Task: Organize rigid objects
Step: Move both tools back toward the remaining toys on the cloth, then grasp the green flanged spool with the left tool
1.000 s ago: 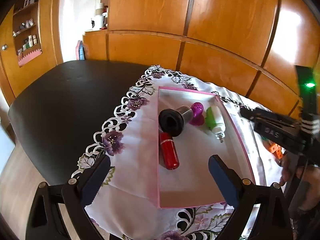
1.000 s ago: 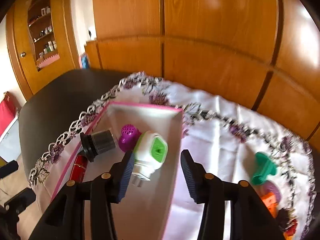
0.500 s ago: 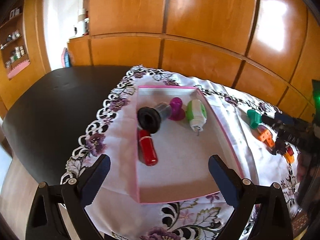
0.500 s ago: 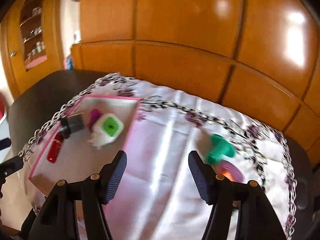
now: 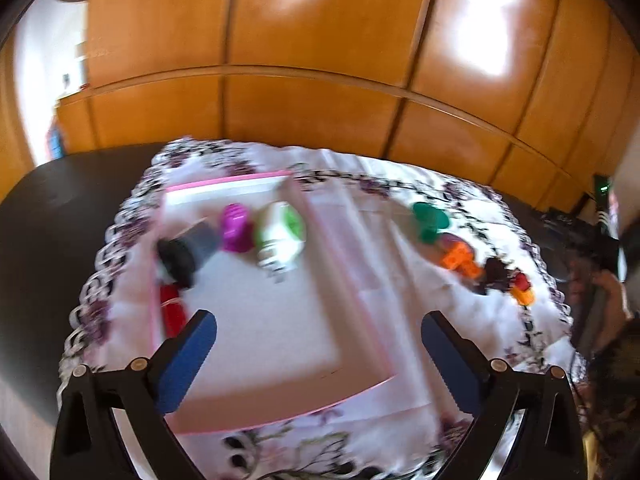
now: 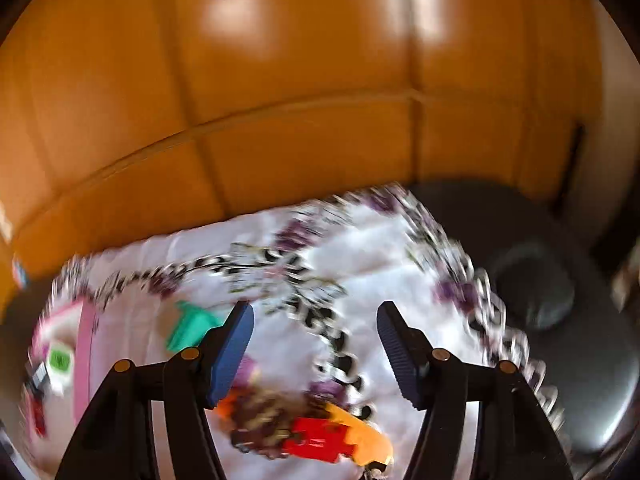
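Both tongs, left [image 5: 318,338] and right [image 6: 315,330], stand wide and empty. Loose plastic toys [image 6: 320,436] lie on the floral-clothed desk [image 6: 360,276], beside the pink-rimmed tray [image 5: 352,336]. Advise settling the right tongs squarely over one toy before closing.

Tray [image 5: 352,312] on the cloth [image 5: 400,216] over the worktop [image 5: 60,208], four things in the tray's far half, a plug-in device [image 5: 280,236] at its 1 o'clock, loose toy pieces [image 5: 460,258] on the cloth at 3 o'clock of the tray, cabinet doors [image 5: 320,40] behind at 12 o'clock
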`<state>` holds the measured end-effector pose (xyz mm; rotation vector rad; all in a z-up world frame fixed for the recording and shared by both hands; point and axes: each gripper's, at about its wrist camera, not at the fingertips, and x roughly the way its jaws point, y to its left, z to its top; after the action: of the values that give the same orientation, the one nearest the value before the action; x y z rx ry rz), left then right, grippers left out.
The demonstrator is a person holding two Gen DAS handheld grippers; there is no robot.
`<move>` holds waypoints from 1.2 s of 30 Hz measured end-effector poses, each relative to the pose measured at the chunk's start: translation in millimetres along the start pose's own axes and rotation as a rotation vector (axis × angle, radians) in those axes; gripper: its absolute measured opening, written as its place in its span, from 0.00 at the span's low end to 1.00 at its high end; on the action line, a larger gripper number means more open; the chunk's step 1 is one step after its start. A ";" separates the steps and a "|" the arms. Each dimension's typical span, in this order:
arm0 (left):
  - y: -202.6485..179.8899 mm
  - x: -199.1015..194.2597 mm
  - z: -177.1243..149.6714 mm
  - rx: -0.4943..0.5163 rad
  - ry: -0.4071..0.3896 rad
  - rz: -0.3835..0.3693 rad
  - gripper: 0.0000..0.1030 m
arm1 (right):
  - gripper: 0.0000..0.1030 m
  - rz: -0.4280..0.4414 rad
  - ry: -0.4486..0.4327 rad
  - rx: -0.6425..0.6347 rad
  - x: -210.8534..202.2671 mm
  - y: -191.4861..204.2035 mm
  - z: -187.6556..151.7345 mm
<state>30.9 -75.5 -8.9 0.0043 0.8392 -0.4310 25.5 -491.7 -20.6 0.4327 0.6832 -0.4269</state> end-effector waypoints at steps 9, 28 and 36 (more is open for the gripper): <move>-68.6 71.1 38.5 0.096 0.127 -0.127 1.00 | 0.64 0.042 0.016 0.062 -0.2 -10.7 1.0; -133.2 217.3 94.6 0.131 0.326 -0.091 0.95 | 0.64 0.089 0.047 0.042 10.2 -4.8 2.5; -161.1 252.3 113.6 0.213 0.340 -0.106 0.81 | 0.64 0.095 0.049 0.035 11.8 -2.5 2.5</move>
<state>200.9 -335.1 -87.8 0.2361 1.1271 -0.6289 33.7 -497.8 -27.5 0.5080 0.7005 -0.3396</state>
